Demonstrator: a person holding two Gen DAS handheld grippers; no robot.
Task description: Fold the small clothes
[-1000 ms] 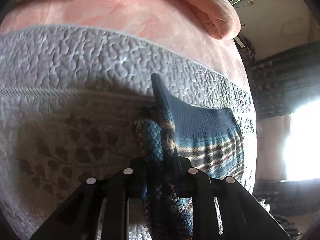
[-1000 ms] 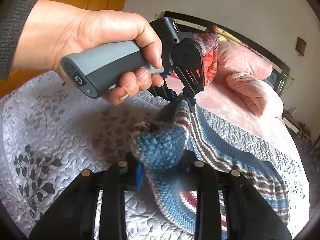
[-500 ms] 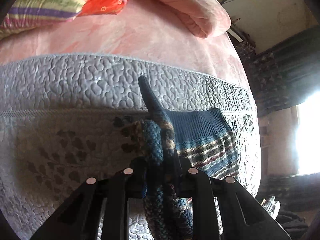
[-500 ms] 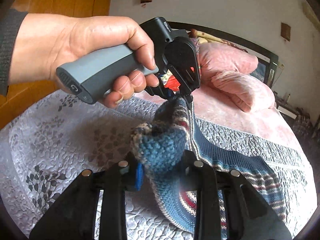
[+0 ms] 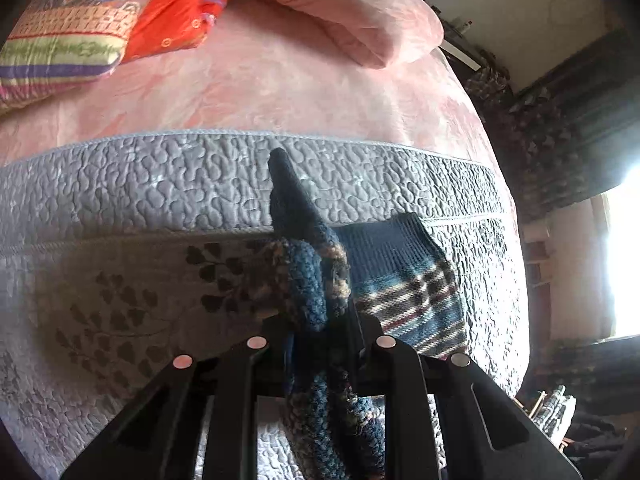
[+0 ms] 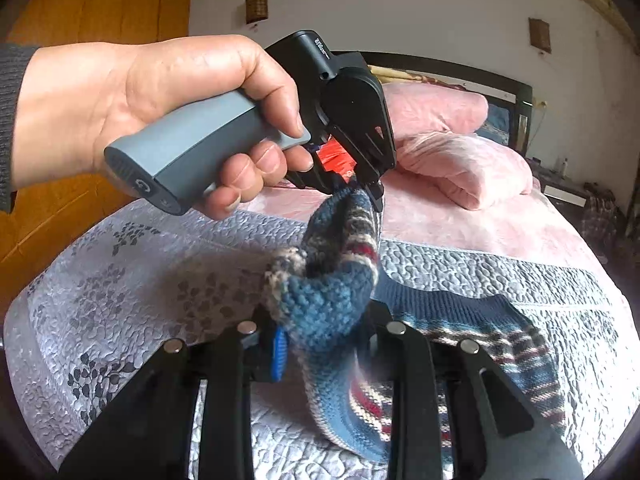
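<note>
Left hand (image 6: 160, 112) held the left gripper (image 6: 366, 194), clamped on one edge of the knit garment (image 6: 328, 308). Right gripper (image 6: 324, 344) pinched a bunched fold of the same knit. Garment hung between both tools, its striped rest lying right on the grey quilt (image 6: 120, 280). No containers seen.

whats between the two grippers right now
In the right wrist view, a raised span of the blue striped knitted garment runs from the left gripper to the right gripper; both are clamped on it, above the grey quilted bedspread.
</note>
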